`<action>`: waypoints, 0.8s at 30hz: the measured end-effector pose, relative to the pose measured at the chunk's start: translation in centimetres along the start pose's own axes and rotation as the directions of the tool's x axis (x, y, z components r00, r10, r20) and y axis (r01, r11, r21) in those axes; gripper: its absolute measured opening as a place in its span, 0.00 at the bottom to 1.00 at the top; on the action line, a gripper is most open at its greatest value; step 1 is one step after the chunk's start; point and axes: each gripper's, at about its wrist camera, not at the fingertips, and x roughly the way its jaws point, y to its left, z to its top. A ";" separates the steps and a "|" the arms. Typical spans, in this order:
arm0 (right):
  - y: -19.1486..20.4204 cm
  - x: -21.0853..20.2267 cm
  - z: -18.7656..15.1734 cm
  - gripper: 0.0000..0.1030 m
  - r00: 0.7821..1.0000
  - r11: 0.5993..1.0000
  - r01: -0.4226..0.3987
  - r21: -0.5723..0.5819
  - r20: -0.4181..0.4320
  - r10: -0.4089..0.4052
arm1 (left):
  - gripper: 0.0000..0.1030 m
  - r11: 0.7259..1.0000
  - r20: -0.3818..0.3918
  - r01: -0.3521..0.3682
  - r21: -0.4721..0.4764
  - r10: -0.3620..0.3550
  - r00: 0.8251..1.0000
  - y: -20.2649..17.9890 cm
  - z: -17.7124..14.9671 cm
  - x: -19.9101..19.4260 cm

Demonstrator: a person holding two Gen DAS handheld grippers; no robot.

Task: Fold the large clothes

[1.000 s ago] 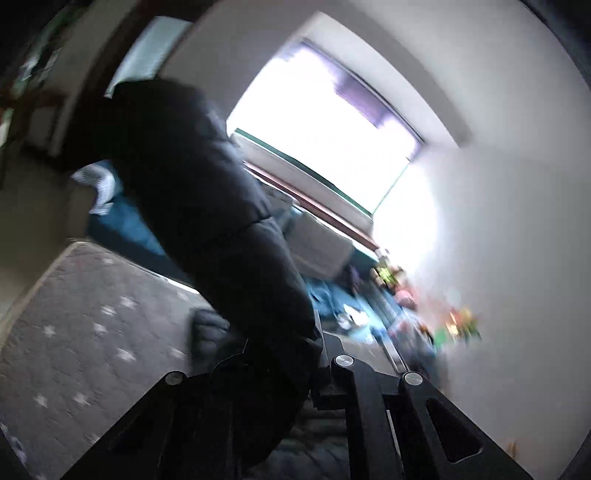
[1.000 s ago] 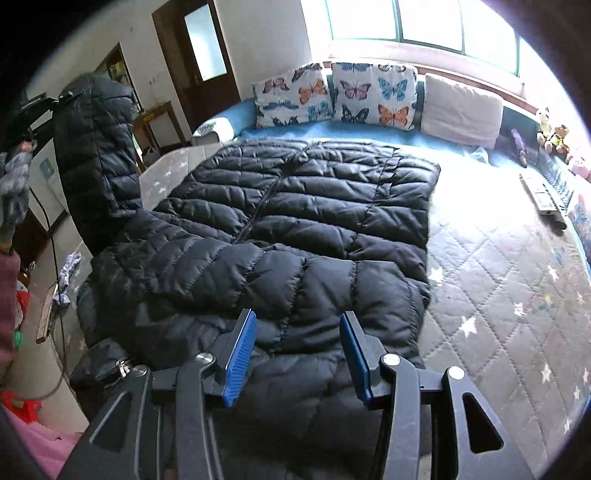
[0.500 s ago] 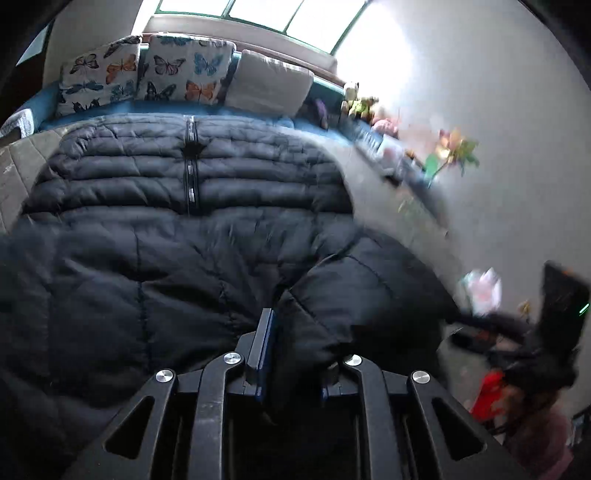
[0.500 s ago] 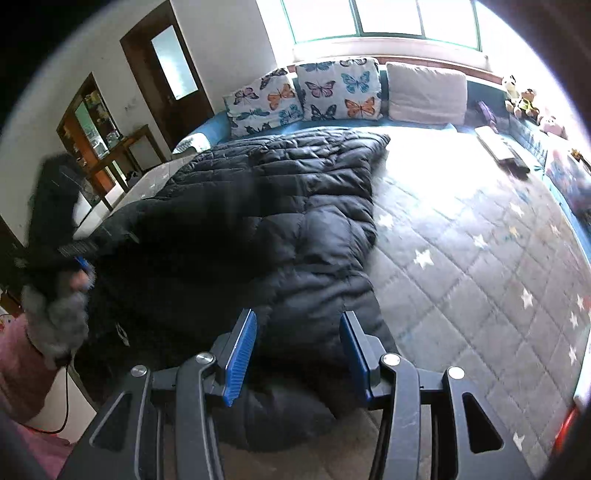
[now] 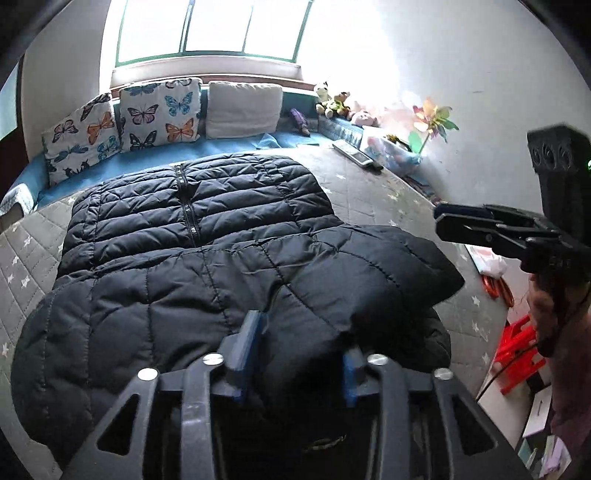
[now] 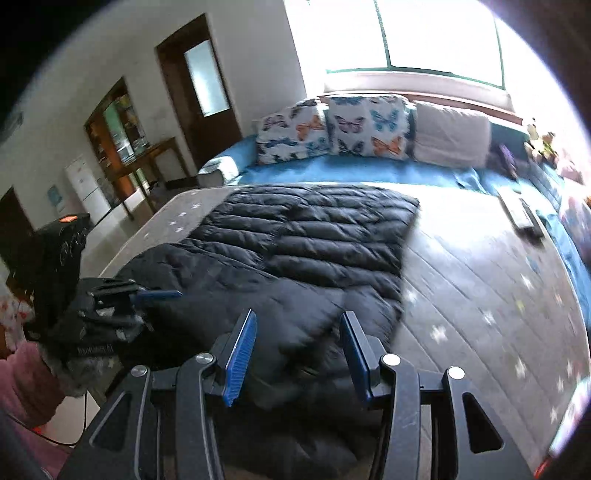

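Currently the black puffer jacket lies flat on the star-patterned mattress, its long axis running from bottom centre toward the butterfly pillows at upper left. The left gripper is nearer: jaws apart, straddling a folded-over sleeve. The right gripper hovers with jaws apart, empty, at the jacket's near edge.

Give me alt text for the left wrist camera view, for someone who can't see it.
A black puffer jacket lies on a grey star-patterned bed, its near part folded over the zipped body, with the left gripper open just above the fold. The right gripper reaches in from the right; butterfly pillows line a bright window behind.
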 end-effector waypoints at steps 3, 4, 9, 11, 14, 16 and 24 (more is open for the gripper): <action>1.3 0.9 1.0 0.50 1.000 1.000 -0.014 -0.024 -0.001 0.014 | 0.42 0.999 -0.054 0.019 -0.027 -0.021 0.998 -0.4 -0.4 1.1; 1.6 1.1 1.1 0.50 1.000 0.999 -0.017 -0.031 -0.003 0.016 | 0.42 0.999 -0.072 0.022 -0.032 -0.025 0.997 -0.4 -0.5 1.4; 3.1 2.9 0.2 0.50 0.997 0.997 -0.044 -0.070 -0.072 0.039 | 0.57 0.997 -0.045 0.061 -0.053 -0.063 0.997 1.5 -1.4 -0.3; 3.2 5.1 -0.9 0.50 0.989 0.996 -0.049 -0.075 -0.145 0.038 | 0.71 0.989 -0.039 0.101 -0.105 -0.105 0.994 2.6 -1.8 -1.5; 2.2 8.0 -3.1 0.50 0.968 0.996 0.011 -0.084 -0.249 -0.031 | 0.71 0.983 -0.021 0.133 -0.124 -0.136 0.990 3.7 -2.3 -3.8; 1.1 8.9 -4.0 0.48 0.956 0.998 0.013 -0.057 -0.291 -0.030 | 0.71 0.985 0.004 0.118 -0.122 -0.119 0.993 4.9 -2.4 -6.3; 3.1 5.2 -1.1 0.48 0.965 0.986 0.064 -0.153 -0.241 -0.100 | 0.69 0.962 0.077 -0.085 -0.259 0.108 0.991 15.4 -0.5 -11.9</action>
